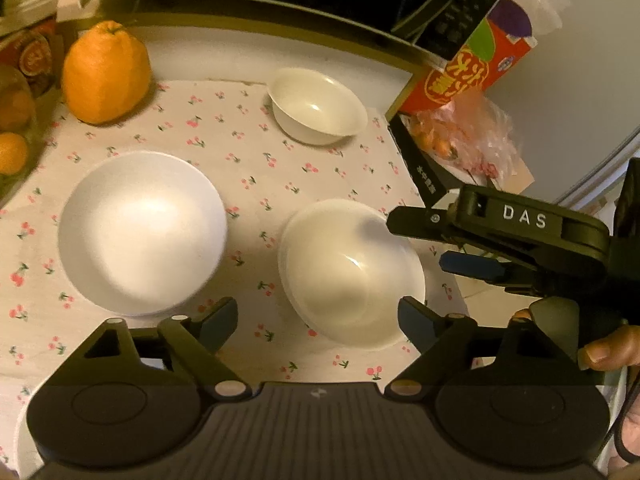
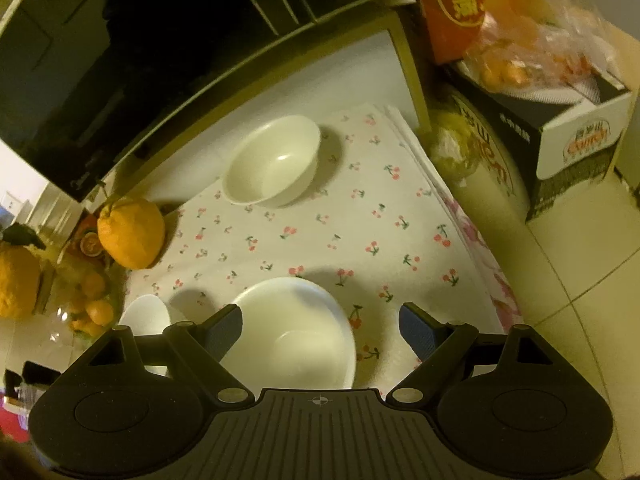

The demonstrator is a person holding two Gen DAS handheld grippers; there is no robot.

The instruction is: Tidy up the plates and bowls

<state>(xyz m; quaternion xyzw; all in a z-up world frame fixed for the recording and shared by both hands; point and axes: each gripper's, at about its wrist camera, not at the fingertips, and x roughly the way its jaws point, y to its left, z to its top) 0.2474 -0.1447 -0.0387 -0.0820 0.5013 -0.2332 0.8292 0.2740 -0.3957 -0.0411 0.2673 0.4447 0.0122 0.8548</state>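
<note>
White near bowl (image 1: 352,276) lies just beyond the spread, empty left gripper (image 1: 318,326), the equally spread right gripper (image 1: 416,240) over its right rim.

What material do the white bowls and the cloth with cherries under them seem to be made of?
The near bowl and the far bowl look like glazed ceramic or porcelain, though melamine is possible: smooth white surfaces with small bright glints inside. The shallow dish looks the same, but blur hides its finish. The cherry-print cloth looks like matte woven fabric: no shine, and folded layers show at its edge.
</note>
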